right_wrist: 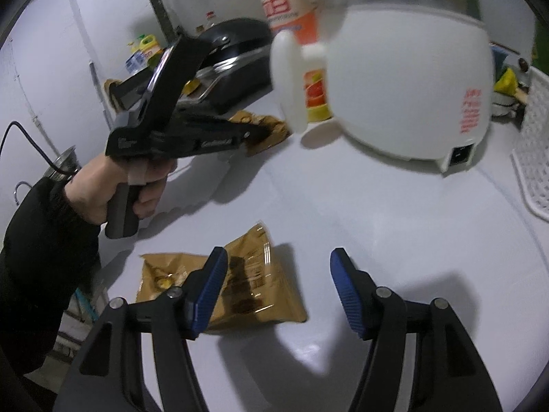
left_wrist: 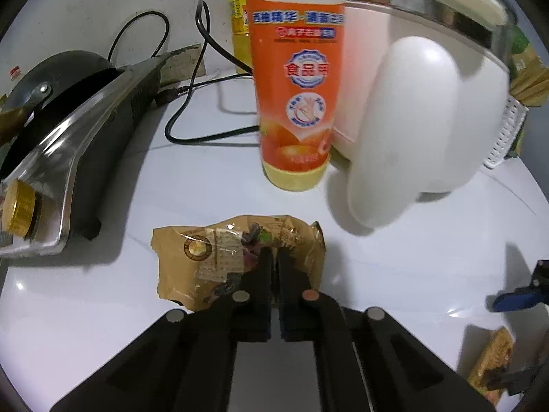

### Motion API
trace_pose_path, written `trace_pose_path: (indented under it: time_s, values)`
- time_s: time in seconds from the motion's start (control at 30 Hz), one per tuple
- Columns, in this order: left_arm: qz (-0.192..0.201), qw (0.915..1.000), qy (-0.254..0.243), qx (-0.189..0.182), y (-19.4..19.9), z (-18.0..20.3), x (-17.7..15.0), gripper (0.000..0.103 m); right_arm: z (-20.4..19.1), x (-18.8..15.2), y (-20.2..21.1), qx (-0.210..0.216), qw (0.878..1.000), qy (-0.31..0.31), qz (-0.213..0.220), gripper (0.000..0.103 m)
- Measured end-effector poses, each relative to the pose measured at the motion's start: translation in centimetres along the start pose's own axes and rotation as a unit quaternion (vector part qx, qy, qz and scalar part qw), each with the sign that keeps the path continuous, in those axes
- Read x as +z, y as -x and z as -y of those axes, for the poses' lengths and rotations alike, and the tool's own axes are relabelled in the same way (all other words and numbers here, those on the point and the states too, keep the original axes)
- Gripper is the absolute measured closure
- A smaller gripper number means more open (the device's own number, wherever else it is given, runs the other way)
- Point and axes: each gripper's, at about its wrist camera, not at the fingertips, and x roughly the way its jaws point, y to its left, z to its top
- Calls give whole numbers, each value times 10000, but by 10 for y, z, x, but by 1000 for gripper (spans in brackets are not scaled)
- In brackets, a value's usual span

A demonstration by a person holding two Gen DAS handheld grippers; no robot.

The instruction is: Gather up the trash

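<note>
Two brown wrappers (left_wrist: 219, 257) (right_wrist: 240, 281), left gripper (left_wrist: 273, 257) pinching one (print blurred)

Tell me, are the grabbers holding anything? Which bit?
The left gripper is shut on the brown snack wrapper, pinching its near right part. The right gripper is open, holding nothing, above the gold wrapper.

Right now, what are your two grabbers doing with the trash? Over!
Left gripper shut on brown wrapper. Right gripper open, gold wrapper by its left finger, not gripped. Orange bottle and white cooker stand close behind.
</note>
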Motion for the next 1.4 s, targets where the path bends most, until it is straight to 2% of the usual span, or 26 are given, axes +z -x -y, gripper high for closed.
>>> trace_pose_path:
  time_s: [0.2,0.27,0.4,0.47,0.57,0.63,0.93,1.4]
  values:
    - [18,9999,110,2,20,0,-22,102,-8,2,-9,-9,9999,114,-124,44]
    - [30,9999,123,42,29,-1,-31,102,-13,1,-12,-76,9996,232,-150,57]
    - [92,9997,182,128,47,-3,-45,102,-22,-3,-15,-223,9985,487,-148,65]
    - [167,9995,224,174,61,-3,-52,102,-27,-5,-17,-339,9975,614,-128,80]
    - [294,9990,260,216,82,-4,-60,102,-34,-9,-20,-501,9957,772,-109,93]
    - [393,9986,264,252,97,-2,-65,102,-37,-11,-20,-557,9951,806,-93,97]
    - [742,9961,370,303,160,8,-94,102,-48,-20,24,-753,9934,787,352,100]
    - [997,9918,747,300,214,22,-143,102,-80,-28,82,-867,9871,978,929,100]
